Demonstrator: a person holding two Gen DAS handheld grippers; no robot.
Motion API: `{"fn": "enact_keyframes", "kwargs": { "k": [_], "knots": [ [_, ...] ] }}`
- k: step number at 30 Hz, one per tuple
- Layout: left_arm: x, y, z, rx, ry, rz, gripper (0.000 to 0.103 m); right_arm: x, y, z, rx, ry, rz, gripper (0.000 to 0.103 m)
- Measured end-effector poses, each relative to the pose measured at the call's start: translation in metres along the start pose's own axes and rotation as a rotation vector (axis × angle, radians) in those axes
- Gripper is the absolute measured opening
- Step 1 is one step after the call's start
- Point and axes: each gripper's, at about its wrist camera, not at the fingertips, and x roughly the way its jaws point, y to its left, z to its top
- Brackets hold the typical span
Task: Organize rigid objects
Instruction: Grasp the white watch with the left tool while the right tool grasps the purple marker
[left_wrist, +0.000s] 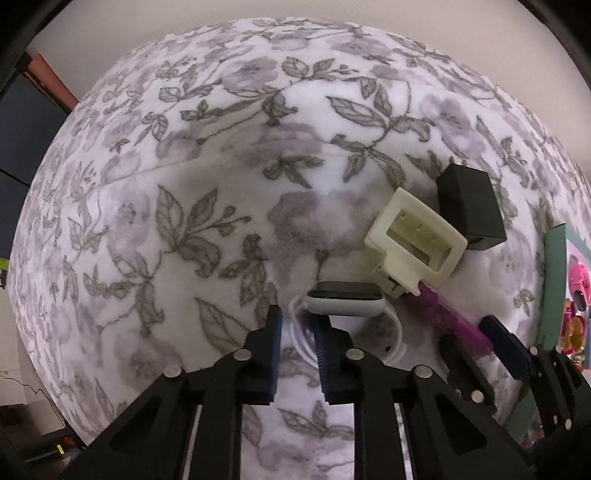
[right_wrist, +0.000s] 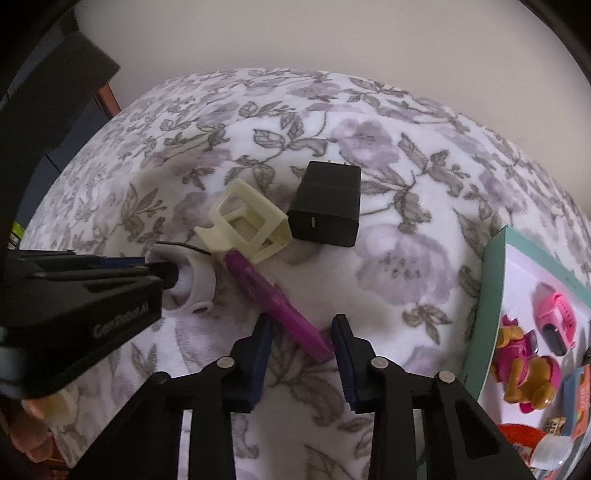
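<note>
A white smartwatch with a dark screen lies on the floral blanket. My left gripper is open, its fingers on either side of the white strap. Beside the watch lie a cream hair claw clip, a black power adapter and a purple pen. In the right wrist view my right gripper is open with the near end of the purple pen between its fingers. The clip, the adapter and the watch strap lie beyond. The left gripper body hides most of the watch.
A teal-edged box with pink and orange toys sits at the right; it also shows in the left wrist view. The floral blanket runs back to a pale wall. Dark furniture stands at the far left.
</note>
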Motion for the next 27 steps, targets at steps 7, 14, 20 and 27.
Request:
{"fn": "enact_keyframes", "kwargs": {
  "k": [7,14,20,27],
  "knots": [
    [-0.006,0.013,-0.004,-0.018,-0.018,0.026,0.011,-0.005,-0.003,-0.008,0.058,0.004,0.044,0.027],
    [-0.014,0.032,-0.024,-0.078,0.002,0.030,0.009,-0.012,-0.002,-0.020,0.130,0.031,0.075,0.019],
    [-0.029,0.042,-0.048,-0.115,0.011,-0.011,0.007,-0.028,-0.010,-0.032,0.234,0.047,0.129,0.012],
    [-0.052,0.045,-0.091,-0.132,-0.004,-0.048,0.007,-0.055,-0.017,-0.052,0.274,0.049,0.115,0.012]
  ]
}}
